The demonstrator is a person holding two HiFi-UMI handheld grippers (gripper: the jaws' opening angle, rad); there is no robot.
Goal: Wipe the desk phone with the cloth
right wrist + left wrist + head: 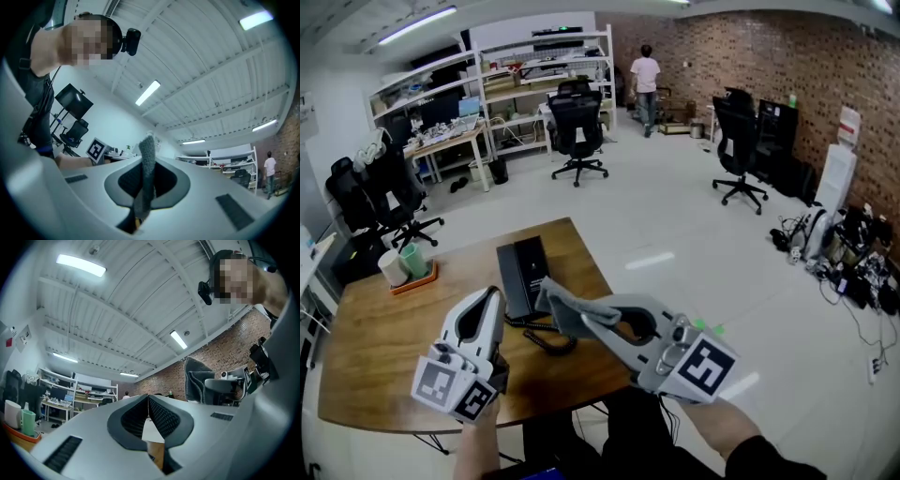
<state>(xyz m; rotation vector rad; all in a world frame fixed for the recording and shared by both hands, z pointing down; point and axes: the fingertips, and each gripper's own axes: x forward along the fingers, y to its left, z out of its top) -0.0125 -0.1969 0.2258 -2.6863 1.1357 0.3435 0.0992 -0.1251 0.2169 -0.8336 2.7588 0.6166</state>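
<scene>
A black desk phone [521, 276] lies on the wooden table [384, 347], its coiled cord [546, 339] trailing toward me. My right gripper [553, 302] is shut on a grey cloth [565, 312], held just right of the phone's near end and raised above the table. In the right gripper view the cloth [146, 176] stands pinched between the jaws. My left gripper [494, 295] is shut with nothing in it, just left of the phone's near end. Both gripper views tilt up at the ceiling; the left gripper view catches the cloth [198, 383] at the right.
An orange tray [416, 278] with a white cup and a green cup sits at the table's far left edge. Black office chairs [577, 127] stand on the floor beyond, with shelving and desks at the back. A person [646, 86] stands far off by the brick wall.
</scene>
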